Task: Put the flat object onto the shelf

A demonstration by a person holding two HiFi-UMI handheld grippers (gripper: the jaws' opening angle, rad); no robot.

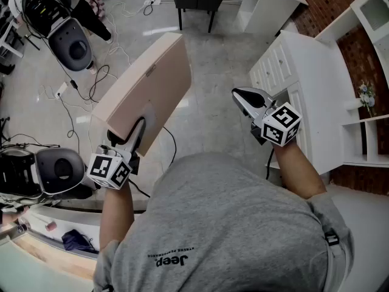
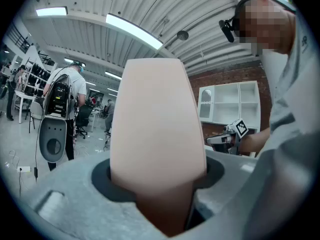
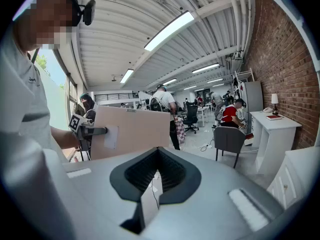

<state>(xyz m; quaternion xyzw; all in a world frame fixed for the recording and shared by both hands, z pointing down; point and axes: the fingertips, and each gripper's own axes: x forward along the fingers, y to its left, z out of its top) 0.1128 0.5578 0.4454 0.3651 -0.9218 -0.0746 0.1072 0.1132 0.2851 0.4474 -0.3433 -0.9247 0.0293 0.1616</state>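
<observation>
Beige flat box [image 1: 149, 84] is up in the air at left, tilted, well clear of the floor, w/ a small label on its broad face. The left gripper [image 1: 130, 142] has it by the lower edge: one dark finger [image 1: 138, 132] lies across the near face, the other is behind the box & out of sight in the head view. In the left gripper view the box fills the gap btw the jaws, pads pinching it from both sides. The person's grey T-shirt [image 1: 231, 224] takes up the middle foreground. The right gripper [image 1: 240, 96] is held out apart from the box, jaws pressed together w/ nothing btw them. Further right stands a white drawer cabinet [image 1: 292, 72], then a white shelf unit [image 1: 358, 123] against a brick wall [image 1: 322, 5]. The box is well apart from the shelf unit, not on it.
</observation>
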